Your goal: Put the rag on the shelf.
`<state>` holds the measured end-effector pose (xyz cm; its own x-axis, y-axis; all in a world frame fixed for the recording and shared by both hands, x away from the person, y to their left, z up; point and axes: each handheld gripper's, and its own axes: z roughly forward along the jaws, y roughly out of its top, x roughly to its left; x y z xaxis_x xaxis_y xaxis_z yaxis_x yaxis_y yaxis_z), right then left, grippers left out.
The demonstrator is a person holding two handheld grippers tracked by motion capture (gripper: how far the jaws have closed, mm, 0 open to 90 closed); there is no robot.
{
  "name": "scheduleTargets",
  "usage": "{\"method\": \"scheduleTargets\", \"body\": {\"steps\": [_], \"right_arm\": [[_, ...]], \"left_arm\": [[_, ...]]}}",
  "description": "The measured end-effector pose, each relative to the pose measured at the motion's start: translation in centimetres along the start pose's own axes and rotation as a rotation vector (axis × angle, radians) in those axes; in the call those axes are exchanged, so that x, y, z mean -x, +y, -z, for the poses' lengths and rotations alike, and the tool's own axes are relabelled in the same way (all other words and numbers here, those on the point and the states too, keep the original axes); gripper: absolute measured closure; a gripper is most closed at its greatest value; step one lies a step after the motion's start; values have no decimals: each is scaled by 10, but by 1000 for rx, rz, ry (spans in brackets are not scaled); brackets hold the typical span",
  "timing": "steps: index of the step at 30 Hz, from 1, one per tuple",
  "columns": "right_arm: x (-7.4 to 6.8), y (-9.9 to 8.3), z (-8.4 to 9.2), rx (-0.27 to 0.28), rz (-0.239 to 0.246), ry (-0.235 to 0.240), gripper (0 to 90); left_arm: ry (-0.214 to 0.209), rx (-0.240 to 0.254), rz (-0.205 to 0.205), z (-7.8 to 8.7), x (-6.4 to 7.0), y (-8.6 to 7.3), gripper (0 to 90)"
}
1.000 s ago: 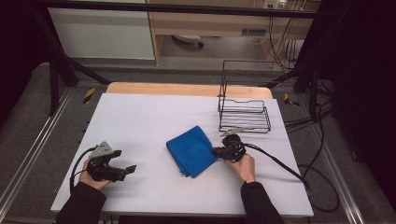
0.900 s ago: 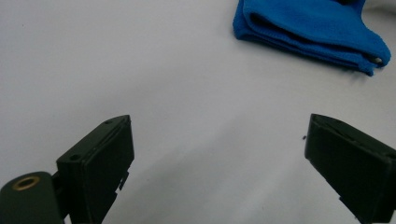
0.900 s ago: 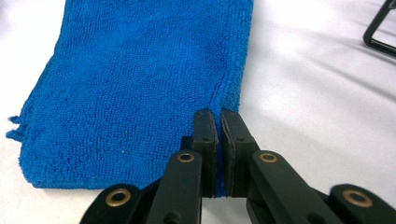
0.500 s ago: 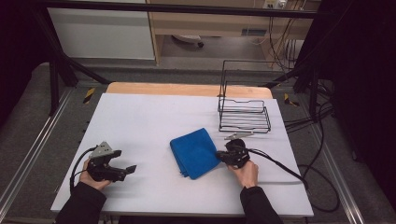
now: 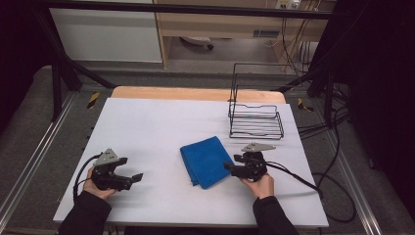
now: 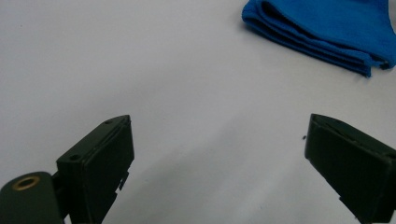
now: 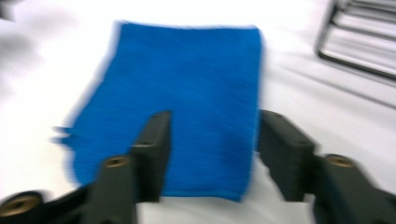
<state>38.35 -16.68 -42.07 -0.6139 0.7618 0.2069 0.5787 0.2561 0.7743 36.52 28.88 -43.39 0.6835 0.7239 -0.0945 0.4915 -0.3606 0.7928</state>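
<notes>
The high view is evenly lit over the white surface (image 5: 161,127), while the room around it sinks into near black. Shadows there are faint and soft. The left gripper view is sharp, with a broad grey shadow between the jaws. The right gripper view is smeared by motion blur, its blue cloth (image 7: 187,93) streaked, the white overexposed.

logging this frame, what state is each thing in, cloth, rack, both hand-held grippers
cloth: folded, flat on the table, not gripped
rack: upright, empty
left hand-held gripper: open, holding nothing
right hand-held gripper: jaws just opening, at the cloth's edge, pads off it
</notes>
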Motion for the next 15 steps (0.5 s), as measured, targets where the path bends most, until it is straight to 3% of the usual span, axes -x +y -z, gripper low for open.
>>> {"method": "scheduleTargets", "body": {"steps": [4, 7, 8, 10, 11, 15], "right_arm": [[-22, -2, 2, -4, 94, 74, 410], [-35, -2, -3, -36, 131, 98, 441], [-46, -4, -11, -63, 158, 133, 491], [-51, -5, -15, -78, 161, 147, 520], [-59, -8, -24, -103, 178, 171, 587], [-67, -12, -35, -140, 203, 180, 627]], "left_arm": [[-1, -1, -2, 0, 1, 0, 80], [-1, -3, -2, 0, 1, 0, 81], [-1, -2, -1, 0, 1, 0, 81], [-2, -1, -1, 0, 1, 0, 81], [-2, -1, -2, 0, 1, 0, 81], [-4, -1, -5, 1, 1, 0, 82]]}}
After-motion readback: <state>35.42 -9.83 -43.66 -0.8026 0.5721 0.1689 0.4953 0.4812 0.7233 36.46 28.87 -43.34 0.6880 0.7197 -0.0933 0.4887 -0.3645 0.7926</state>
